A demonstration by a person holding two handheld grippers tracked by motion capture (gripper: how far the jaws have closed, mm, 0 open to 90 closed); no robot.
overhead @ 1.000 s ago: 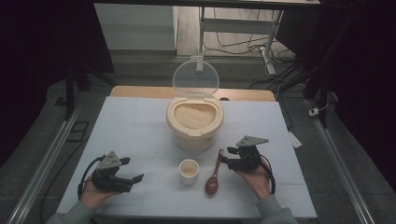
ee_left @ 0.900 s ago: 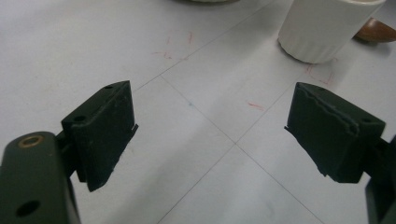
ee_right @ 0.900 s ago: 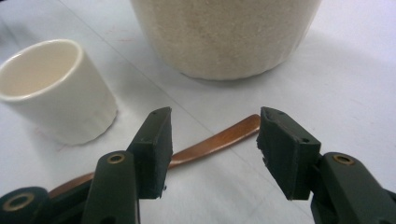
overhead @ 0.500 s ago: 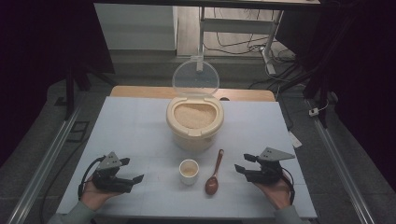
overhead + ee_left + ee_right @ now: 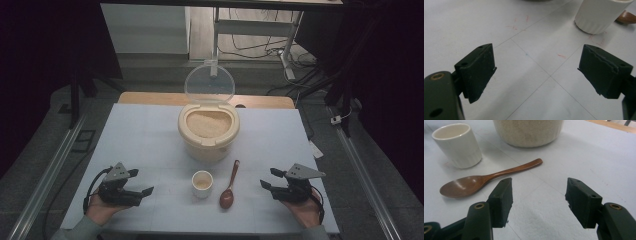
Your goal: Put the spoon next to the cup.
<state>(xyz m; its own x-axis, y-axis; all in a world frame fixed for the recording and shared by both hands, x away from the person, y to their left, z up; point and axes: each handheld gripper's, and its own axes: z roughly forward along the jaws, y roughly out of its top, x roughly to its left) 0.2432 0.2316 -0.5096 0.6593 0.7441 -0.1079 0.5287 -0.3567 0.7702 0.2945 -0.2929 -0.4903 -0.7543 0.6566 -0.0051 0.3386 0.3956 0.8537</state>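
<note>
While both hands rest low at the table's (image 5: pixel 150 130) near edge, we see the left gripper (image 5: pixel 141 191) and right gripper (image 5: pixel 266 180) gaping, empty — the right just opened — beside one spoon (image 5: pixel 229 186) and one cup (image 5: pixel 202 183).

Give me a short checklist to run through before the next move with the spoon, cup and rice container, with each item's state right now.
1. Right gripper empty: ok, jaws apart, nothing between them.
2. Left gripper empty: ok, jaws wide over bare table.
3. Wooden spoon free to grasp: ok, lying flat, bowl toward the person, beside the cup and apart from it.
4. White cup upright: ok; how full it is, cannot tell.
5. Container open: ok, clear lid stands raised behind it, grain surface exposed.
6. Path from right gripper to spoon clear: ok, only bare table between them.
</note>
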